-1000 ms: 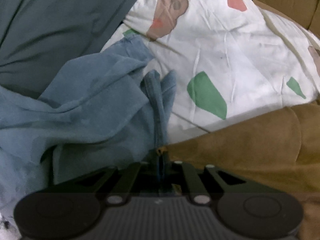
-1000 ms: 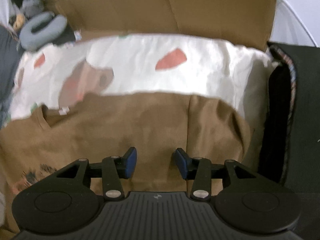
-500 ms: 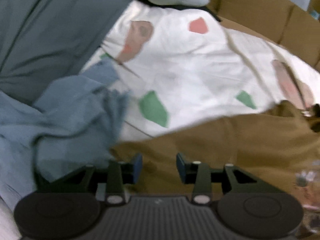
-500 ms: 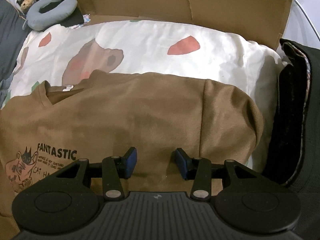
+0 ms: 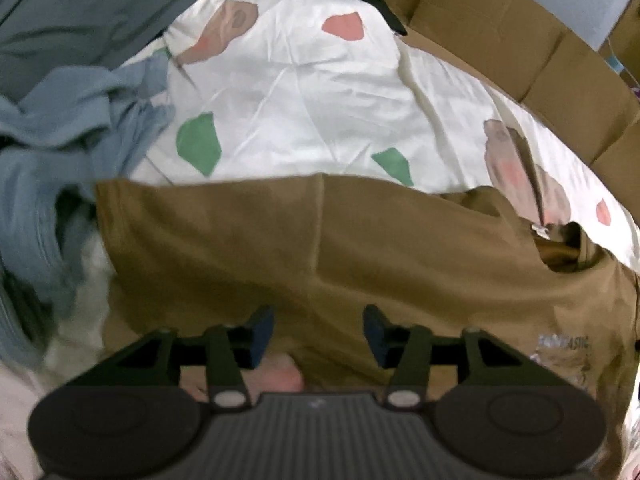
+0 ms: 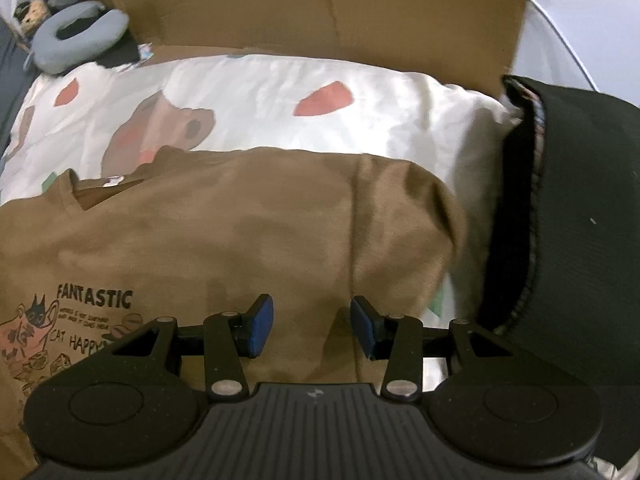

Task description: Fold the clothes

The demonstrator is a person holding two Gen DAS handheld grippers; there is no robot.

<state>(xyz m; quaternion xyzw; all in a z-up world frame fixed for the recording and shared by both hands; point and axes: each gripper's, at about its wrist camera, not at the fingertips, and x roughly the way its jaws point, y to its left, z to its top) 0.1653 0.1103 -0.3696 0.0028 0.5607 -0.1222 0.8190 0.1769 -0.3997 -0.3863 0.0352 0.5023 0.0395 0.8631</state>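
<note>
A brown T-shirt (image 5: 360, 248) lies spread flat on a white patterned bedsheet (image 5: 304, 92), print side up. Its "FANTASTIC" cat print (image 6: 80, 320) shows at the lower left of the right wrist view. My left gripper (image 5: 318, 334) hovers open over the shirt's left sleeve area, nothing between its blue pads. My right gripper (image 6: 312, 330) stands open above the shirt (image 6: 240, 240) near its right sleeve (image 6: 404, 220), also holding nothing.
A crumpled blue garment (image 5: 68, 152) lies left of the shirt. A dark grey cloth (image 5: 80, 8) sits behind it. A cardboard wall (image 6: 320, 4) borders the far side. A black garment (image 6: 560, 220) is at the right. A grey neck pillow (image 6: 76, 36) rests at the back left.
My left gripper let go of the shirt's edge, opened, and swung right over the shirt. The right gripper stayed open and shifted slightly; the shirt now lies flat.
</note>
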